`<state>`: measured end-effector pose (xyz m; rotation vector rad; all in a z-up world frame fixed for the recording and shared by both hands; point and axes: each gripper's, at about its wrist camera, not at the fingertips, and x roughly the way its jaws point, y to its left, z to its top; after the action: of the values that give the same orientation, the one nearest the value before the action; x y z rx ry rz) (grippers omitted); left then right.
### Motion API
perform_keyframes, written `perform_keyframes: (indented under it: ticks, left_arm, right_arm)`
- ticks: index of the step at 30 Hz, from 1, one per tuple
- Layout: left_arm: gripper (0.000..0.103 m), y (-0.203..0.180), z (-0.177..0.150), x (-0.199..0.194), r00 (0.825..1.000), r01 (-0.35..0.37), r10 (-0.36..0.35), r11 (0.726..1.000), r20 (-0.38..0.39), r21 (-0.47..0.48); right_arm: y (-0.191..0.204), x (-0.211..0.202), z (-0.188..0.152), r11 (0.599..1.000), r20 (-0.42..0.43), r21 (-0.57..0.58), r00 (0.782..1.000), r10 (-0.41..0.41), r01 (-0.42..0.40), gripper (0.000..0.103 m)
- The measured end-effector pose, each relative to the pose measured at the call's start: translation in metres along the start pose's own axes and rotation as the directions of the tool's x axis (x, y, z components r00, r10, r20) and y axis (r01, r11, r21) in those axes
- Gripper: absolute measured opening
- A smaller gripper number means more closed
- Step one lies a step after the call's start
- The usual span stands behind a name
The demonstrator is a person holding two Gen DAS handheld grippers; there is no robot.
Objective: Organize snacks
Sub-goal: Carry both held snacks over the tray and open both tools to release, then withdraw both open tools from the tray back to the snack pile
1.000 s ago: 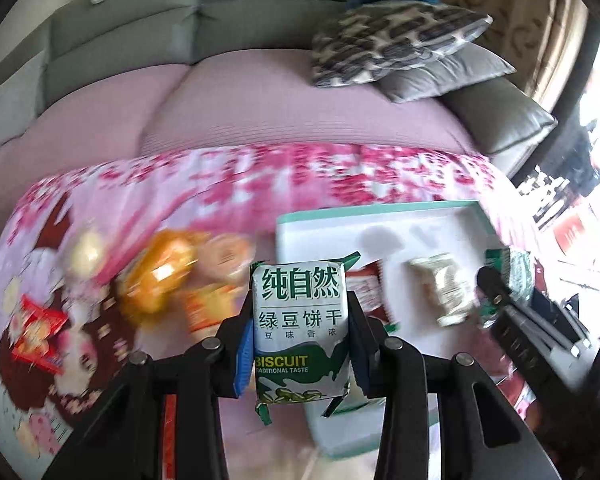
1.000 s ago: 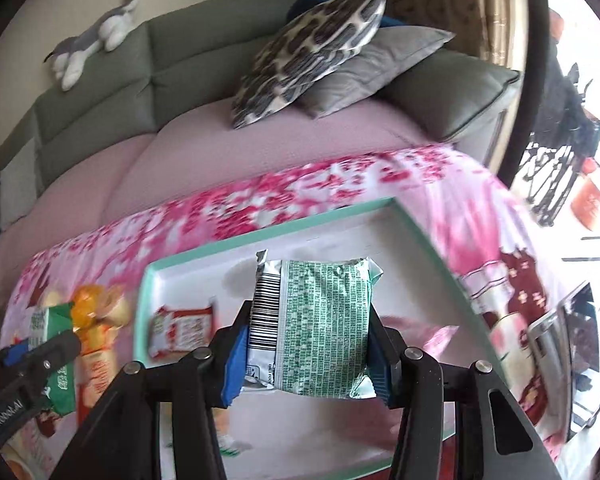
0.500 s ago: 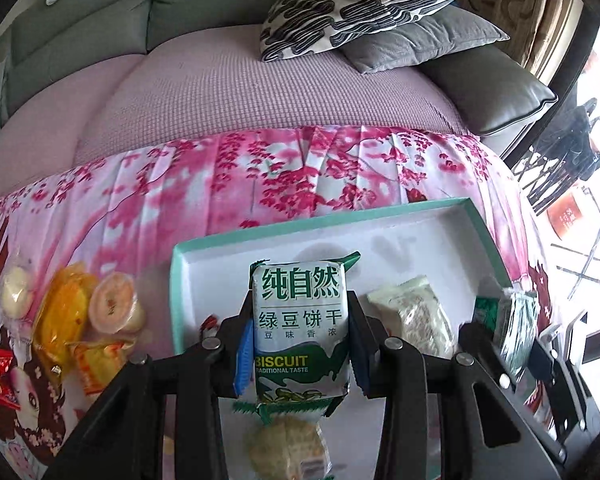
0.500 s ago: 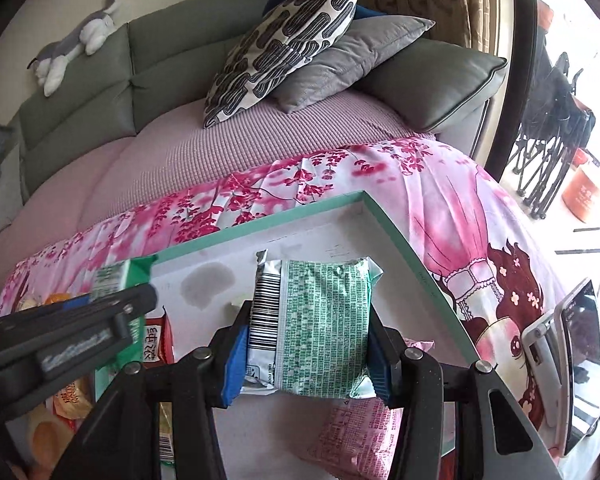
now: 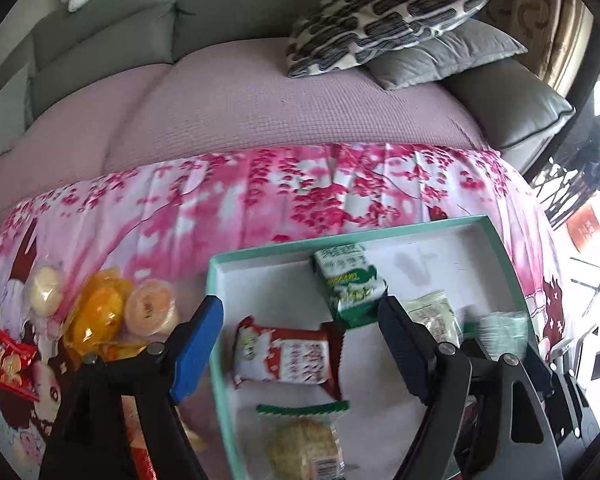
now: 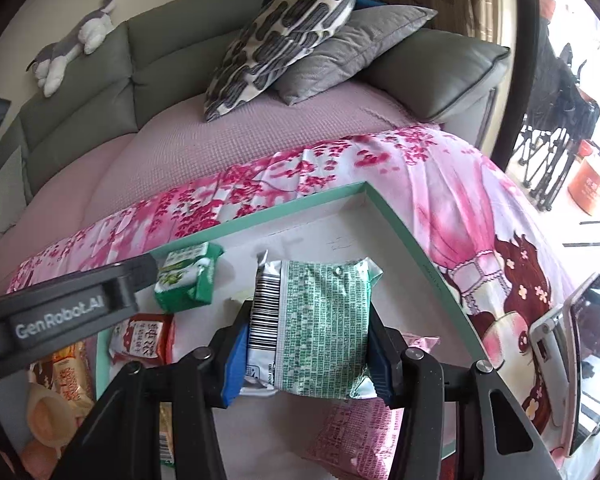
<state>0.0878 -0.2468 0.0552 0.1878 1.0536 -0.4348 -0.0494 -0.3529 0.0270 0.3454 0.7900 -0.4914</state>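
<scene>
Snacks lie in two groups. Inside the teal tray (image 5: 496, 236) I count five lying packets: one green biscuit packet (image 5: 350, 284) at the far side, one red packet (image 5: 288, 354), one clear-wrapped round cake (image 5: 304, 440), one pale packet (image 5: 434, 316) and one pink packet (image 6: 356, 436). Left gripper (image 5: 300, 344) has just been opening; its jaws stand wide apart with nothing pressed between them. Right gripper (image 6: 306, 354) has eased slightly but its pads clamp one green-printed packet (image 6: 320, 328) above the tray. Left of the tray, on the pink cloth (image 5: 300, 184), about five more snacks lie.
</scene>
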Motion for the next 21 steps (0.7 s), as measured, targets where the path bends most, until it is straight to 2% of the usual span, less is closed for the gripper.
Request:
perform_keyframes:
  ticks: [3, 6, 8, 11, 12, 15, 21]
  left_arm:
    - [0.082, 0.011, -0.005, -0.004, 0.999, -0.030, 0.030, 0.999, -0.012, -0.021]
    - [0.083, 0.028, -0.014, -0.009, 0.998, -0.063, 0.062, 0.997, -0.017, -0.050]
    - [0.087, 0.041, -0.021, -0.014, 0.997, -0.076, 0.075, 0.994, -0.016, -0.074]
    - [0.095, 0.058, -0.030, -0.021, 0.995, -0.100, 0.101, 0.989, 0.004, -0.108]
    - [0.096, 0.062, -0.032, -0.024, 0.994, -0.110, 0.112, 0.987, 0.014, -0.117]
    - [0.103, 0.080, -0.040, -0.029, 0.989, -0.138, 0.144, 0.980, 0.030, -0.140]
    - [0.103, 0.105, -0.062, -0.032, 0.990, -0.138, 0.135, 0.974, -0.025, -0.178]
  right_arm:
    - [0.003, -0.002, 0.000, 1.000, 0.017, -0.008, 1.000, 0.010, -0.010, 0.075]
    - [0.008, 0.000, -0.002, 0.999, 0.010, -0.035, 1.000, 0.015, -0.015, 0.079]
    - [0.012, 0.002, -0.003, 0.998, 0.003, -0.056, 1.000, 0.009, -0.009, 0.084]
    - [0.017, 0.003, -0.004, 0.997, -0.001, -0.072, 1.000, 0.010, -0.011, 0.095]
    - [0.018, 0.003, -0.004, 0.997, -0.006, -0.074, 1.000, 0.014, -0.015, 0.102]
    - [0.022, 0.004, -0.007, 0.996, -0.024, -0.084, 1.000, 0.017, -0.019, 0.103]
    - [0.028, -0.003, -0.012, 0.995, -0.046, -0.094, 0.999, 0.015, -0.020, 0.103]
